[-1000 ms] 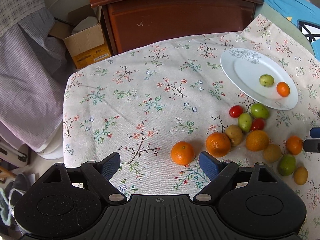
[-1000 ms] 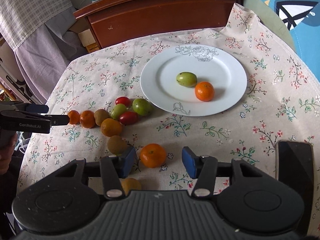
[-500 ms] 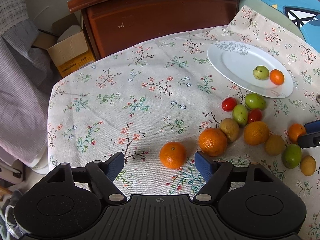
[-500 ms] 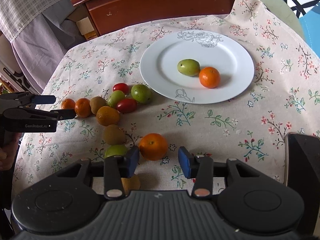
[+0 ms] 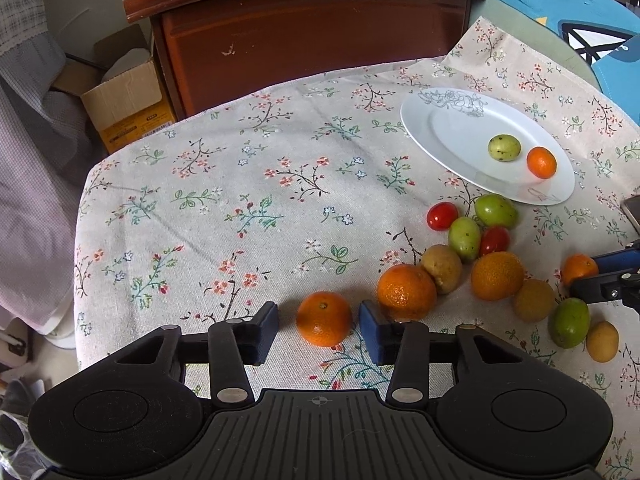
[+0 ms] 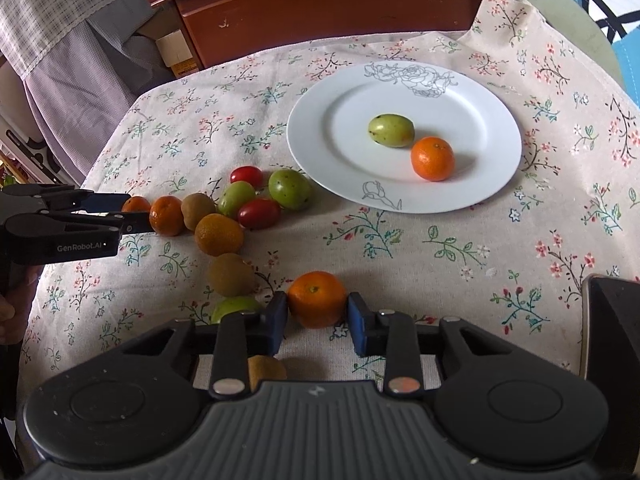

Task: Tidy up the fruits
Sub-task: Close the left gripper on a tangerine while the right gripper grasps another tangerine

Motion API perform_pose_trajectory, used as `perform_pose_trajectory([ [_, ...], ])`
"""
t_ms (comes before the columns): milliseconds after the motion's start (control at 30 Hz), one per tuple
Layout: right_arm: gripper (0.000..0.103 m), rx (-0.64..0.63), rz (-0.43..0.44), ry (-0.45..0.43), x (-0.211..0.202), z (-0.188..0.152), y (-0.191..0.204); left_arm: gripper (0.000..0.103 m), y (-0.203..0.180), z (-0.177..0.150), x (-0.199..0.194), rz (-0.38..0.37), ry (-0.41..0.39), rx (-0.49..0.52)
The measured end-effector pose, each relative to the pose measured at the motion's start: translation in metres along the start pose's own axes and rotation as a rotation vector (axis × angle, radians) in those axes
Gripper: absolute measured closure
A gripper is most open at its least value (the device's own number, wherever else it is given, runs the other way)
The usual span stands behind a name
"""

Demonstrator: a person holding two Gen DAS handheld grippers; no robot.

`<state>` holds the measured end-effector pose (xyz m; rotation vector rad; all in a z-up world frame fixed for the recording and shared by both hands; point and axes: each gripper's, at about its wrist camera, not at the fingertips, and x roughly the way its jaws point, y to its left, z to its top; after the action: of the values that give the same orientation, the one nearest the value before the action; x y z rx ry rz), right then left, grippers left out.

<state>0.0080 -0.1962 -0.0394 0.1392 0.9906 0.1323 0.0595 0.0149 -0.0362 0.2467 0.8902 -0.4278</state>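
Pickup under way on floral cloth (image 5: 240, 200), short of white plate (image 6: 492, 168): clamps right gripper (image 6: 317, 316), jaws just closed, onto one mandarin (image 6: 317, 299), straddles another mandarin (image 5: 324, 319) with left gripper (image 5: 319, 330), jaws just narrowing yet untouching; probably needs squeeze, lift, carry plateward next.

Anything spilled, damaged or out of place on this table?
Nothing spilled or damaged. Loose fruit lies on the tablecloth beside the plate, which holds only a green fruit and a small orange.

Home, floral tablecloth (image 5: 248, 184), wooden cabinet (image 5: 312, 36)
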Motion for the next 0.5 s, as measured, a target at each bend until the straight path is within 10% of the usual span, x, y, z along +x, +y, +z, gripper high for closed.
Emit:
perform_pose_trajectory([
  [500,0.072,0.023,0.021,-0.044,-0.006,0.006,0.002,0.077,0.004,0.007,-0.013,-0.002,-0.043,-0.063],
])
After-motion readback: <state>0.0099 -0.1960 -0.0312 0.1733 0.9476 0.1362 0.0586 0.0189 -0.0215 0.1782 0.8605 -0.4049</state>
